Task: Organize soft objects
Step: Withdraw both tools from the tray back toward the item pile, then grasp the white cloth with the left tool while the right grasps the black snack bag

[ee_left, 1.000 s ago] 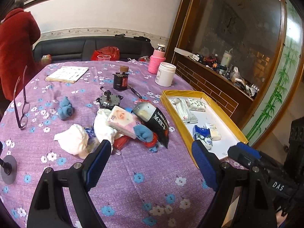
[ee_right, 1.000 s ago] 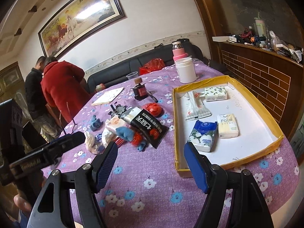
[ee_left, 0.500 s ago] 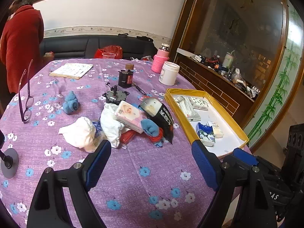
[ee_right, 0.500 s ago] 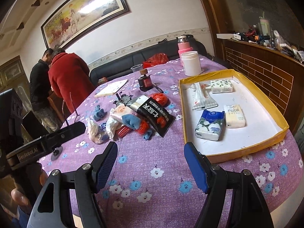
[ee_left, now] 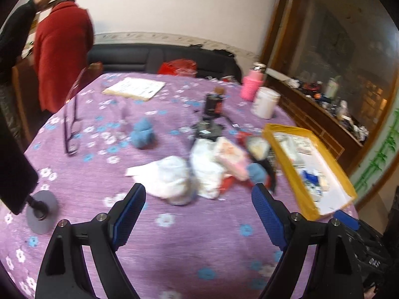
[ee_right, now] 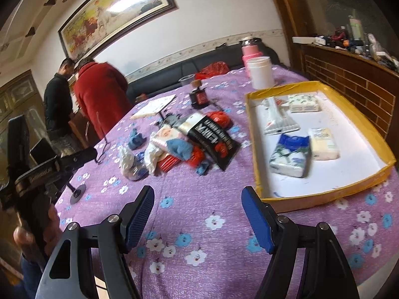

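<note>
While both grippers are hovering above the purple flowered tablecloth point(ee_right: 199, 199), four tissue packs are lying in the yellow-rimmed tray point(ee_right: 321, 195): a blue-and-white pack point(ee_right: 290, 158), a pale yellow pack point(ee_right: 323, 143), a green-patterned white pack point(ee_right: 303, 103) and a long clear-wrapped pack point(ee_right: 276, 118). One pile is sitting just left of the tray, holding a pink tissue pack point(ee_right: 168, 137), a blue sock point(ee_right: 179, 149), two white crumpled bundles point(ee_left: 172, 179), a black snack bag point(ee_right: 213, 138) and red items too tangled to count. One more blue sock point(ee_left: 143, 134) is lying apart, farther back. One white jar point(ee_right: 260, 72), one pink bottle point(ee_right: 250, 49), one pair of glasses point(ee_left: 72, 122) and one notepad point(ee_left: 136, 89) are standing or lying beyond. The left gripper point(ee_left: 198, 210) is spreading its blue-padded jaws wide, holding and touching nothing. The right gripper point(ee_right: 198, 213) is likewise gaping wide, touching nothing.
</note>
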`<action>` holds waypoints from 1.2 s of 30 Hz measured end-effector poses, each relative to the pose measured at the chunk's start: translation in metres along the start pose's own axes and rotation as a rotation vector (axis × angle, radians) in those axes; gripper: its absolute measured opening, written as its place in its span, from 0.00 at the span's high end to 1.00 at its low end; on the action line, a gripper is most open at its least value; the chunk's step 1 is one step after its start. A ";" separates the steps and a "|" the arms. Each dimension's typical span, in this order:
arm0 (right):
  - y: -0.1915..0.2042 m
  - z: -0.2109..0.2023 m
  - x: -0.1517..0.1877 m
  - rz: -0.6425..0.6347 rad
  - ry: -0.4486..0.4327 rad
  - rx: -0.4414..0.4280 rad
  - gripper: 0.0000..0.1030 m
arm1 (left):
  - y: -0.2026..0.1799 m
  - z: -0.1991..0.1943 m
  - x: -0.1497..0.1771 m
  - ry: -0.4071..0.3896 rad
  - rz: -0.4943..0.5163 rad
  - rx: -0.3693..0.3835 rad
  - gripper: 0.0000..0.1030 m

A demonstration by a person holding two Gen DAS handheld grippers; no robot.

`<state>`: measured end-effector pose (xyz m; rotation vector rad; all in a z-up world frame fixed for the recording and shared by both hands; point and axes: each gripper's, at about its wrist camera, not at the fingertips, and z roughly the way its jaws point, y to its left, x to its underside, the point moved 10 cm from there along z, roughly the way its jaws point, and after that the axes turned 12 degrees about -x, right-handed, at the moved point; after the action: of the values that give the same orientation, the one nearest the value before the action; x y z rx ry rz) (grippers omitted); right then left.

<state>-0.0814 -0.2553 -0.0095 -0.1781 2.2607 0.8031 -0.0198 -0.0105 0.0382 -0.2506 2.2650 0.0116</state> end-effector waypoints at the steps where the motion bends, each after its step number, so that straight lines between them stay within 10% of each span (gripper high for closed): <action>1: 0.001 0.004 0.002 -0.006 0.009 -0.006 0.25 | 0.007 0.008 0.000 0.019 -0.005 -0.016 0.16; 12: -0.007 0.025 0.010 -0.019 0.046 -0.038 0.25 | 0.013 0.102 0.009 0.191 0.044 -0.171 0.16; 16: -0.013 0.027 0.007 -0.004 0.049 -0.053 0.25 | 0.012 0.120 0.018 0.242 -0.028 -0.072 0.64; 26: -0.023 0.064 -0.058 -0.055 0.062 0.007 0.25 | 0.008 0.086 -0.006 0.055 -0.075 0.053 0.73; 36: -0.053 0.158 -0.074 -0.142 0.323 0.069 0.22 | -0.008 0.082 -0.006 0.051 -0.027 0.088 0.73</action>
<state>0.0841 -0.2111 -0.0720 -0.4596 2.5389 0.6572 0.0472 -0.0099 -0.0103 -0.2372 2.3061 -0.1091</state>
